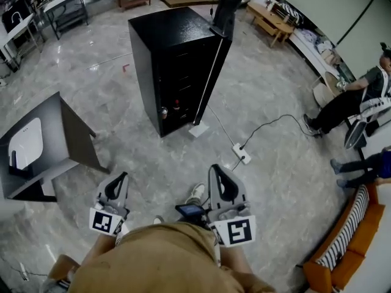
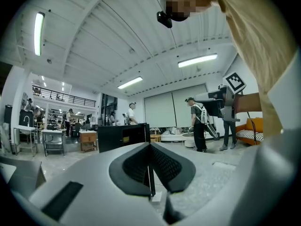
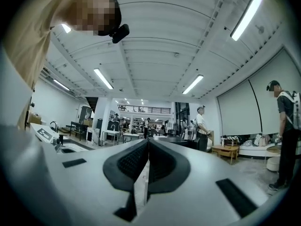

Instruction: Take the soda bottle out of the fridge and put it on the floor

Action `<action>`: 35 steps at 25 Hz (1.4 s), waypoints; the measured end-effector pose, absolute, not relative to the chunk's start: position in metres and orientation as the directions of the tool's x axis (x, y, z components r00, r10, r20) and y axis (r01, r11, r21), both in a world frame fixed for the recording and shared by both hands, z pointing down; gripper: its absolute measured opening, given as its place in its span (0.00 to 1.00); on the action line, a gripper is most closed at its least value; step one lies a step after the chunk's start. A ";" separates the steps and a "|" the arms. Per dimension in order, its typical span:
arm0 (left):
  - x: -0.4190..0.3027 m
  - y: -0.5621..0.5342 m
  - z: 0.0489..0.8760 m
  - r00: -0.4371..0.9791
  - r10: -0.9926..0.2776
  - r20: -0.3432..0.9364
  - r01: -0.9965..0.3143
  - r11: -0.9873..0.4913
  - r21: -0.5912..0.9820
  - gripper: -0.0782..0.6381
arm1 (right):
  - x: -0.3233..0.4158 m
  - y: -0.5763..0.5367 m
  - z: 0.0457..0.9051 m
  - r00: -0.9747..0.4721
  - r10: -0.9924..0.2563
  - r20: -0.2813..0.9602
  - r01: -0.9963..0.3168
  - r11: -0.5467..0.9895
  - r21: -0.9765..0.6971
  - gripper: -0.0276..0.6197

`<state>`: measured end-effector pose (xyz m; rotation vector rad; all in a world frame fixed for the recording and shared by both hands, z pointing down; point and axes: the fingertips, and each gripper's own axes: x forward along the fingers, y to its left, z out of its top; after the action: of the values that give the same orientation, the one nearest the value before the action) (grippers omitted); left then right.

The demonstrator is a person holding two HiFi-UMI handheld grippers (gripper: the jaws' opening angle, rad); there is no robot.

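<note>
The black fridge [image 1: 177,66] stands on the grey floor ahead of me, its front turned toward me. Two small bottles, one with a pale top [image 1: 164,111] and one with a red top [image 1: 177,105], show low inside it; which is the soda bottle I cannot tell. My left gripper [image 1: 118,179] and right gripper [image 1: 219,171] are held level near my waist, well short of the fridge. Both are shut with nothing between the pads. In the left gripper view the fridge [image 2: 124,136] lies straight beyond the closed left gripper [image 2: 150,147]. The right gripper [image 3: 148,145] is likewise closed and empty.
A white power strip [image 1: 242,154] and its cable lie on the floor between me and the fridge. A dark slanted table [image 1: 52,142] stands at the left. A person sits at the right [image 1: 354,99] and an orange sofa [image 1: 348,243] fills the lower right corner. Several people stand behind the fridge.
</note>
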<state>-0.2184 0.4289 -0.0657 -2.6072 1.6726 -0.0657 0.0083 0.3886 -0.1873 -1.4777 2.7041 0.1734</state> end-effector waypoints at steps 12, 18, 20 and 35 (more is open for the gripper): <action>-0.114 0.279 -0.070 0.414 -0.909 0.047 -0.908 -0.416 -0.046 0.11 | 0.112 0.236 -0.178 -0.547 -0.834 -0.072 -0.837 0.547 0.015 0.05; -0.065 0.221 -0.082 0.387 -0.920 0.059 -0.919 -0.390 -0.059 0.11 | 0.154 0.169 -0.180 -0.584 -0.807 -0.081 -0.809 0.587 -0.014 0.05; -0.058 0.206 -0.086 0.361 -0.930 0.073 -0.929 -0.365 -0.053 0.11 | 0.163 0.151 -0.183 -0.605 -0.793 -0.079 -0.793 0.608 -0.030 0.05; -0.036 0.147 -0.099 0.236 -0.969 0.079 -0.967 -0.242 -0.082 0.11 | 0.206 0.080 -0.183 -0.665 -0.739 -0.105 -0.736 0.673 -0.071 0.05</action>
<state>-0.0361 0.1470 -0.0986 -2.4570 1.9236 -0.1769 0.2061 0.0797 -0.1826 -1.2221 2.7576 -0.0341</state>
